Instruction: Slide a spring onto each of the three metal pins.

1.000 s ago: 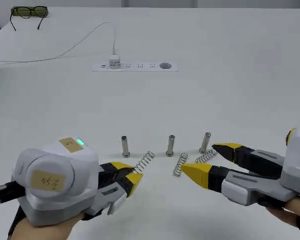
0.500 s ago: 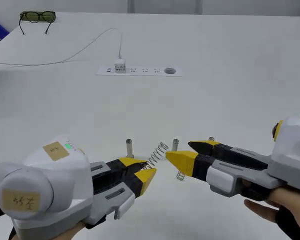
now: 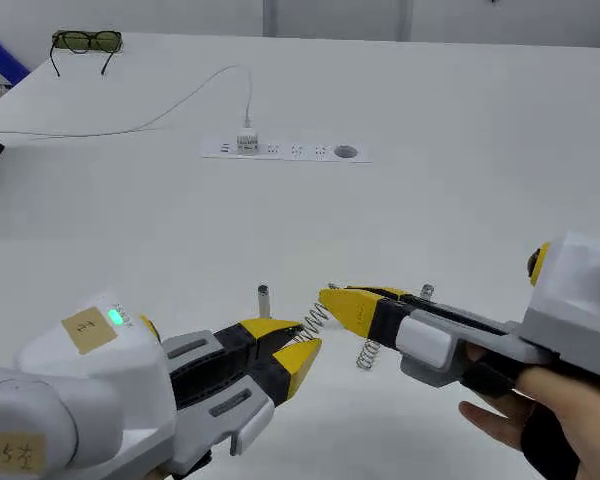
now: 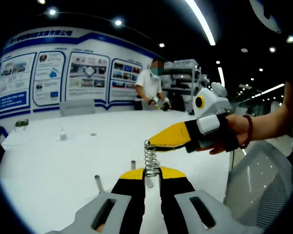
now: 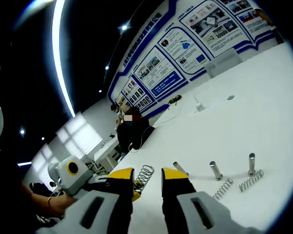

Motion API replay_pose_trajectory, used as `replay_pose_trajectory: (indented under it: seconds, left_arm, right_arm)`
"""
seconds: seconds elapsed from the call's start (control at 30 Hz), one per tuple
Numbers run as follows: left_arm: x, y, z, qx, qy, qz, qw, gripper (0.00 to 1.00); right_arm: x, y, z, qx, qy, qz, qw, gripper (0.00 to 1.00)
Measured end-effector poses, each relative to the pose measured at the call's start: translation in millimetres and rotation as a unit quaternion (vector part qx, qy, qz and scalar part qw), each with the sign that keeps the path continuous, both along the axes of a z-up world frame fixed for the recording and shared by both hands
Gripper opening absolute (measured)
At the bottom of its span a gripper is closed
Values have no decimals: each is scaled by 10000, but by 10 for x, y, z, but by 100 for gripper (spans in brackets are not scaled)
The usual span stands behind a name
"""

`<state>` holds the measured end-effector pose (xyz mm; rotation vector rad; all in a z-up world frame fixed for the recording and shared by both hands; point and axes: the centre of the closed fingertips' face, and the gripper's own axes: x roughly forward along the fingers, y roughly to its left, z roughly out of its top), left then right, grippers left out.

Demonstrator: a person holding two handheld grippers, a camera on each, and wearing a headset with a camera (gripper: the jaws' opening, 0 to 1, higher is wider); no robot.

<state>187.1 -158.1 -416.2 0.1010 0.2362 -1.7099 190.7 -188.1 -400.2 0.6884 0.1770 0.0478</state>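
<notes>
**Spring (image 3: 317, 320) pinched in left gripper (image 3: 298, 342), right gripper (image 3: 338, 298) spread beside it**

Held the left gripper low at the near left of the head view, nose aimed right and slightly away. Clamped the spring by its near end between the yellow tips, coils rising free above them in the left gripper view. Held the right gripper in from the right in a hand (image 3: 535, 420), nose aimed left and roughly level, tip just beside the spring's free end. Could not tell whether touching or apart. Showed two yellow tips parted, with an open gap between them, in the right gripper view. Hung both noses above the white table (image 3: 460, 180), close together near the middle of the near side.

Saw three pins upright in a row in the right gripper view: an end pin (image 5: 252, 164), a middle pin (image 5: 215, 170) and the other end pin (image 5: 178, 168). Saw two more springs lying flat near them: a first loose spring (image 5: 250, 180) just beside the end pin and a second loose spring (image 5: 223, 188) just beside the middle pin.

Found broad bare tabletop beyond the pins, running as far as a power strip (image 3: 280, 151). Traced a cable (image 3: 170, 105) from the strip away to the far left. Found a pair of glasses (image 3: 85, 41) at the far left corner, close to the table's edge. Had wide white surface to the right of the strip, reaching the far edge.
</notes>
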Motion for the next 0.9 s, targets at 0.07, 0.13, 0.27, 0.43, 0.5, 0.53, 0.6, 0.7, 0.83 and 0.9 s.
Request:
replay_pose_trajectory:
  seconds: [0.07, 0.13, 0.27, 0.43, 0.5, 0.53, 0.6, 0.7, 0.83, 0.9]
  left_arm:
    - [-7, 0, 33, -83, 15, -6, 10000, 9]
    - [-9, -3, 59, -147, 30, -12, 9999, 9]
    - [-6, -3, 81, -193, 34, -14, 9998, 9]
    - [0, 6, 87, -208, 18, -36, 9998, 10]
    - [0, 13, 86, -191, 3, -48, 9998, 10]
    - [1, 16, 89, -195, -21, -52, 9998, 10]
    - [3, 19, 93, -183, -12, -41, 9998, 10]
    - [9, 15, 91, -125, -25, -30, 9999, 10]
    - [21, 11, 95, -48, -49, -30, 10000, 11]
    - [34, 16, 64, 67, -130, -32, 9999, 12]
  right_arm:
    - [12, 9, 4, 132, -27, 1, 9999, 20]
    - [19, 11, 5, 254, -52, 4, 9997, 17]
    - [32, 41, 54, 563, -195, 39, 9982, 13]
    - [37, 76, 67, 791, -290, 140, 9963, 12]
    - [33, 82, 64, 890, -293, 175, 9955, 12]
    - [31, 88, 70, 925, -308, 200, 9950, 11]
    - [35, 102, 77, 926, -331, 221, 9949, 11]
    - [44, 108, 72, 881, -354, 243, 9952, 11]
    - [65, 112, 84, 767, -377, 243, 9960, 11]
    - [80, 108, 76, 611, -339, 226, 9973, 11]
